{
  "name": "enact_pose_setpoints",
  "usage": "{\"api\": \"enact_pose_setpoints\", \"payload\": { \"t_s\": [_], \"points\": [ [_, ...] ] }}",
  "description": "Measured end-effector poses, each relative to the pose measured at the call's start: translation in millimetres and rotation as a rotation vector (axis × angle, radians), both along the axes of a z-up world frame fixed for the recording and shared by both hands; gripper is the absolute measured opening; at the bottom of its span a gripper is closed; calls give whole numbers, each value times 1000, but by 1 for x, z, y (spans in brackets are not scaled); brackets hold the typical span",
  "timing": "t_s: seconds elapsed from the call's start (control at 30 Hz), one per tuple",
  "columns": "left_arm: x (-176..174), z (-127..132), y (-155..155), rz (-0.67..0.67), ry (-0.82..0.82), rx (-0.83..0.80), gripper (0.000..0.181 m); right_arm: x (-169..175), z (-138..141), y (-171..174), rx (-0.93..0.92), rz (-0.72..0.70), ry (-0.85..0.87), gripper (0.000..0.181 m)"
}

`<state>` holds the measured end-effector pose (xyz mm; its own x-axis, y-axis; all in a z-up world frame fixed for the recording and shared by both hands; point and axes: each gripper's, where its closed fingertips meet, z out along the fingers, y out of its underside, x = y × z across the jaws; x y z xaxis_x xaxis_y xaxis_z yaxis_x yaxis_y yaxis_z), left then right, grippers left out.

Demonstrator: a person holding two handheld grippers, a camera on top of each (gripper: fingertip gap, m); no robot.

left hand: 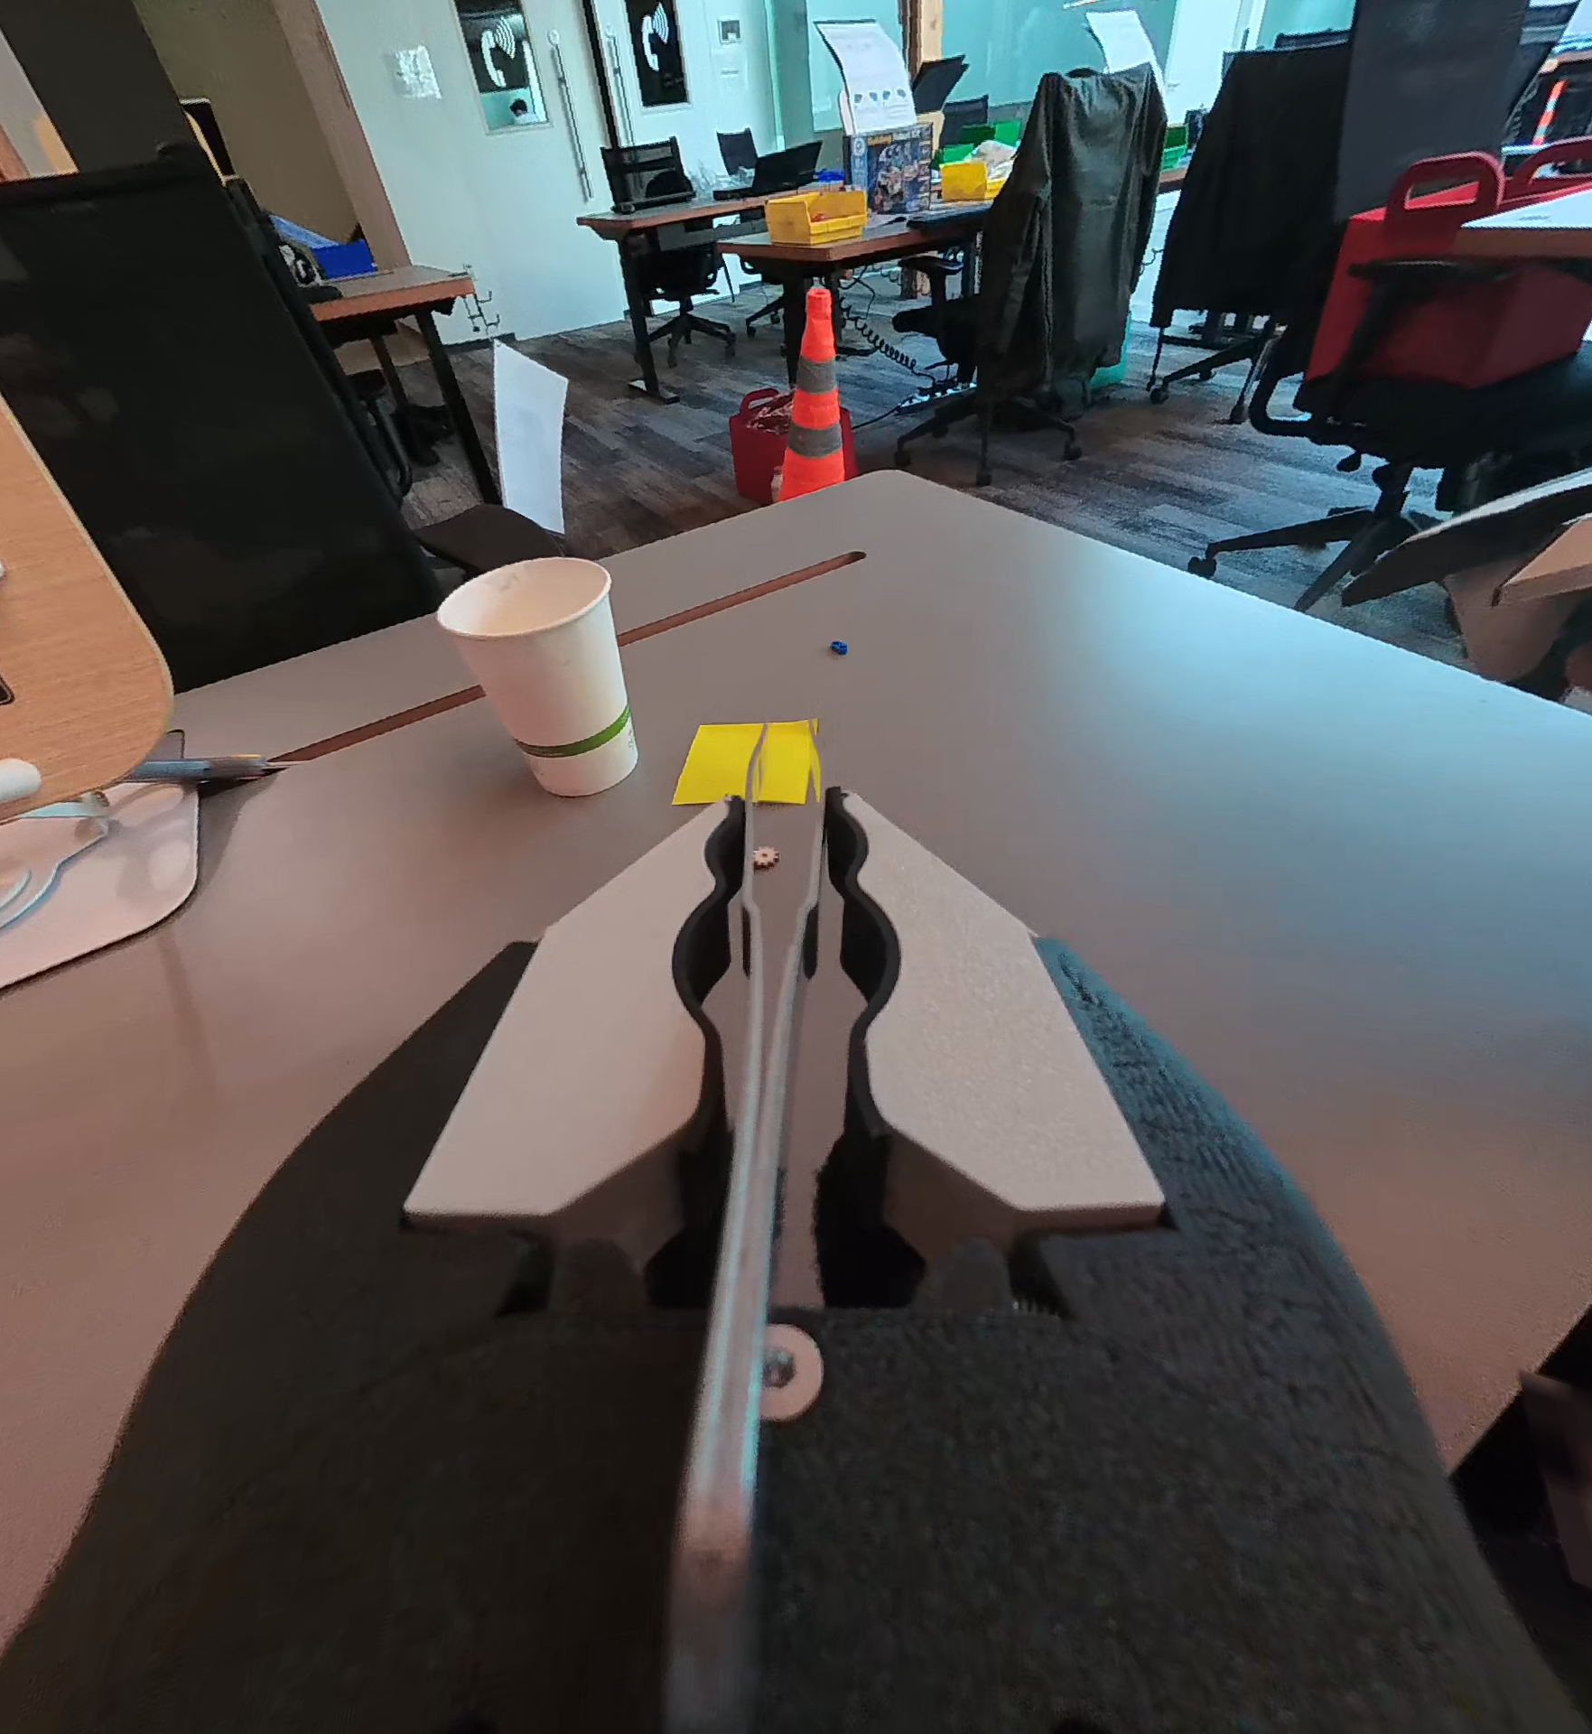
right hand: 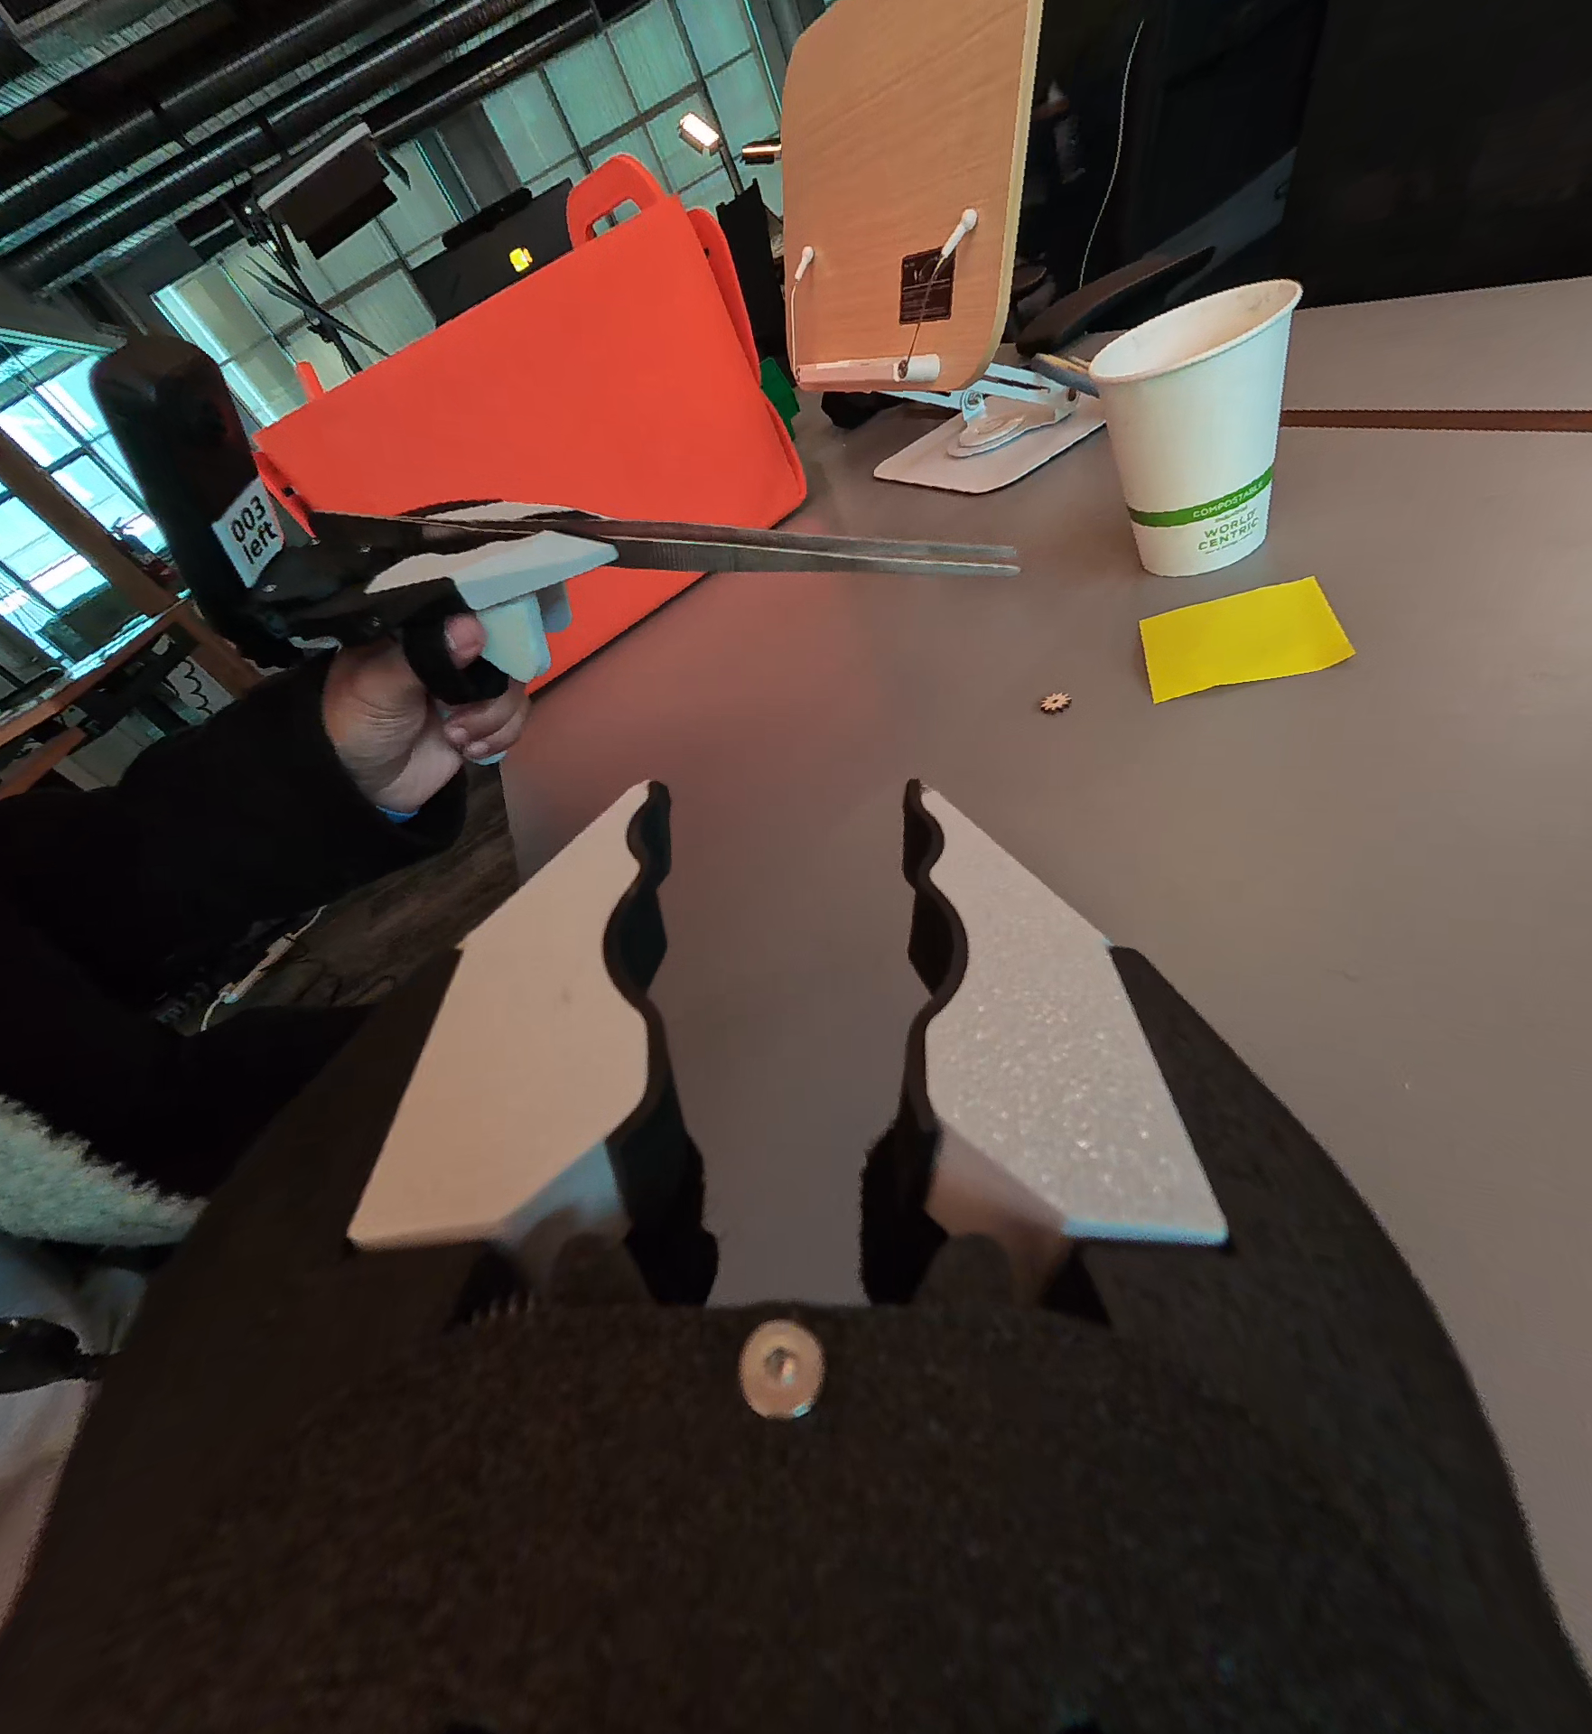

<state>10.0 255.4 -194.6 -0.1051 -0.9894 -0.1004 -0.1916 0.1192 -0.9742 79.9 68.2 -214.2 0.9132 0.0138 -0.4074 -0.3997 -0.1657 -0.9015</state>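
Where the tweezers [left hand: 743, 1173] point: small toothed gear [left hand: 765, 857] flat on grey table [left hand: 1148, 844], just short of yellow note [left hand: 726, 765].
Tweezers: clamped in left gripper [left hand: 782, 798]; tips narrow, holding nothing, off the table.
Right gripper [right hand: 782, 788]: jaws wide, empty.
Paper cup [left hand: 553, 676]: upright, left of note; contents cannot tell.

open table [right hand: 1336, 1032] before right tongs [right hand: 782, 798] | paper cup [left hand: 548, 676] stands left of yellow note [left hand: 745, 762] | small gear [left hand: 765, 857] lies near note | orange bag [right hand: 548, 403] blocks far left
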Motion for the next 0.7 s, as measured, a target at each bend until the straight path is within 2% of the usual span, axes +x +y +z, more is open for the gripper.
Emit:
{"api": "enact_pose_setpoints", "payload": {
  "t_s": [0.7],
  "points": [
    [5,-18,4,2,57,-25,16,4,-10,0,-48,-20,-16,51]
  ]
}}
